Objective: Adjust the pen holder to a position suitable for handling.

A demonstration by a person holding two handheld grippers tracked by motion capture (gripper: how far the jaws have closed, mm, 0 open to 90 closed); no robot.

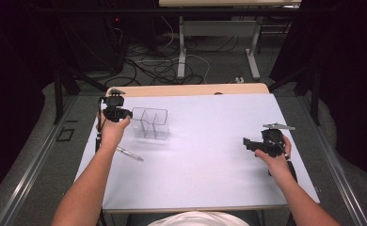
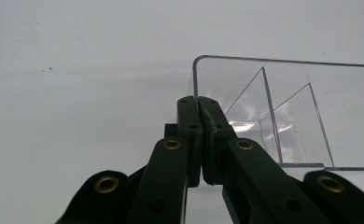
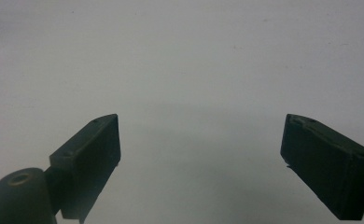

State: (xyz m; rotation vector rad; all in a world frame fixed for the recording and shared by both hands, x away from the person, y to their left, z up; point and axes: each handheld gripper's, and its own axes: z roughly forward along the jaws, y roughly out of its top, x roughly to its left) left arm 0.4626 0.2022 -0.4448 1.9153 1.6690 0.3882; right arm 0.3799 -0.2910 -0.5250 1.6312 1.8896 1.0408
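A clear plastic organizer [image 1: 151, 123] with inner dividers stands on the white table sheet at the left rear. My left gripper [image 1: 126, 113] is at its left end wall. In the left gripper view the two black jaws [image 2: 199, 100] are pressed together on the rim of the organizer [image 2: 287, 93], with its corner rising just above the tips. My right gripper [image 1: 247, 142] hovers over the right side of the sheet, pointing left. In the right gripper view its jaws [image 3: 201, 128] stand wide apart with only bare sheet between them.
A pen [image 1: 130, 154] lies on the sheet near the left forearm, in front of the organizer. The white sheet [image 1: 205, 165] covers most of the table; a wooden edge [image 1: 191, 89] shows at the back. Cables and desk legs lie on the floor beyond.
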